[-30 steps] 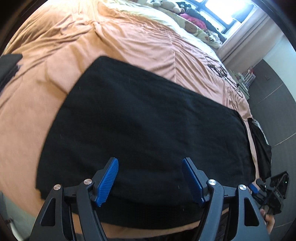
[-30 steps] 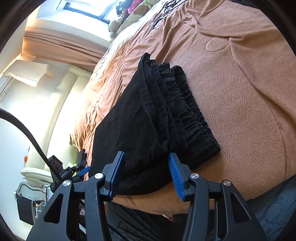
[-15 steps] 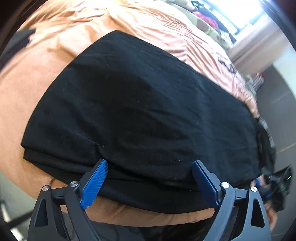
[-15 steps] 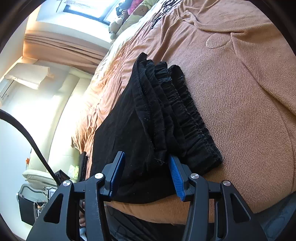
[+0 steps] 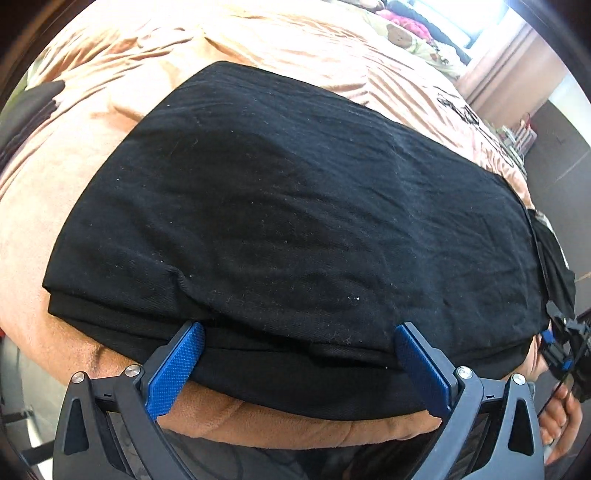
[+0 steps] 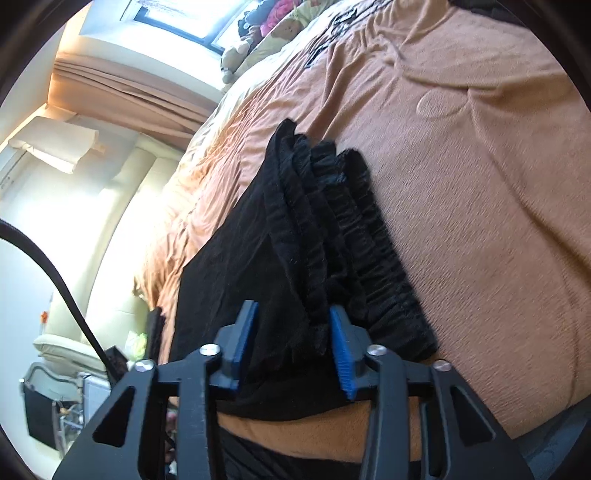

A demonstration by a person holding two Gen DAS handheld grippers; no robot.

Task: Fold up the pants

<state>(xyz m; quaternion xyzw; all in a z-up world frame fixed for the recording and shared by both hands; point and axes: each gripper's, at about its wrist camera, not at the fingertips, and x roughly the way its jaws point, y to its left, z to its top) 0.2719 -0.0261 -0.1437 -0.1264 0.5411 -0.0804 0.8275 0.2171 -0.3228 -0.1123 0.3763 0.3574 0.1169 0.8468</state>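
Note:
Black pants [image 5: 295,221] lie folded flat on an orange-brown bed cover [image 5: 92,155]. In the left wrist view my left gripper [image 5: 299,334] is open wide, its blue pads at the near folded edge of the pants. In the right wrist view the gathered elastic waistband [image 6: 332,229] of the pants [image 6: 229,295] runs away from me. My right gripper [image 6: 291,317] is open, its blue pads straddling the near corner of the waistband layers, with cloth between them.
The bed cover [image 6: 480,184] spreads to the right of the pants. Pillows and soft toys [image 5: 406,33] lie at the head of the bed by a window. The bed's near edge is just under both grippers. A dark garment [image 5: 29,107] lies at far left.
Both grippers have moved forward and down onto the near edge of the pants. The right jaws now have the waistband corner between them. The left jaws have opened wider.

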